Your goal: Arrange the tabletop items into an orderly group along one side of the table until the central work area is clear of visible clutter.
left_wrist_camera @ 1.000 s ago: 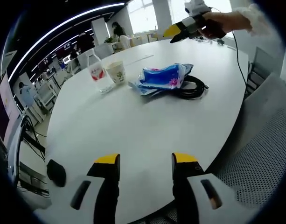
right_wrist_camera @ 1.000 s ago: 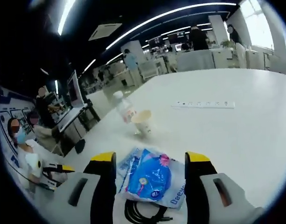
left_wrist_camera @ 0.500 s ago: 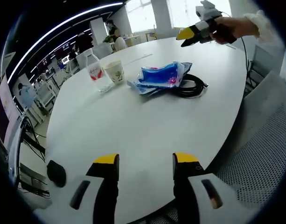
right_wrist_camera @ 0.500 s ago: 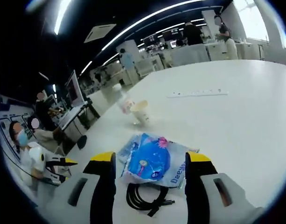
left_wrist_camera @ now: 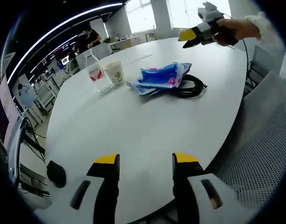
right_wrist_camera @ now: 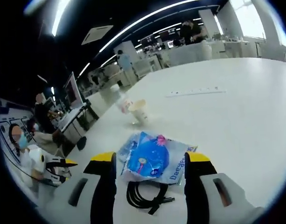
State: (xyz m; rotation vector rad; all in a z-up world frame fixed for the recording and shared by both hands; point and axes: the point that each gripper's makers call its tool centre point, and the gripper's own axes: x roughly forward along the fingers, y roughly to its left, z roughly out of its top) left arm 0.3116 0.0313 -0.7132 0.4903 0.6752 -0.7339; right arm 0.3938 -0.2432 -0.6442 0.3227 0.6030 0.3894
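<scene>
While both grippers' jaws stand apart, left gripper [left_wrist_camera: 145, 163] at table [left_wrist_camera: 133, 126] edge, blue packet [right_wrist_camera: 149, 158] between right gripper [right_wrist_camera: 150, 161] jaws

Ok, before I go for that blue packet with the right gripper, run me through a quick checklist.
1. Right gripper open: ok.
2. Blue packet lined up between its jaws: ok.
3. Packet free of other things: not ok, it lies on the black cable.
4. Left gripper open, holding nothing: ok.
5. Paper cup and water bottle upright, apart from the packet: ok.
6. Packet sealed: cannot tell.
</scene>
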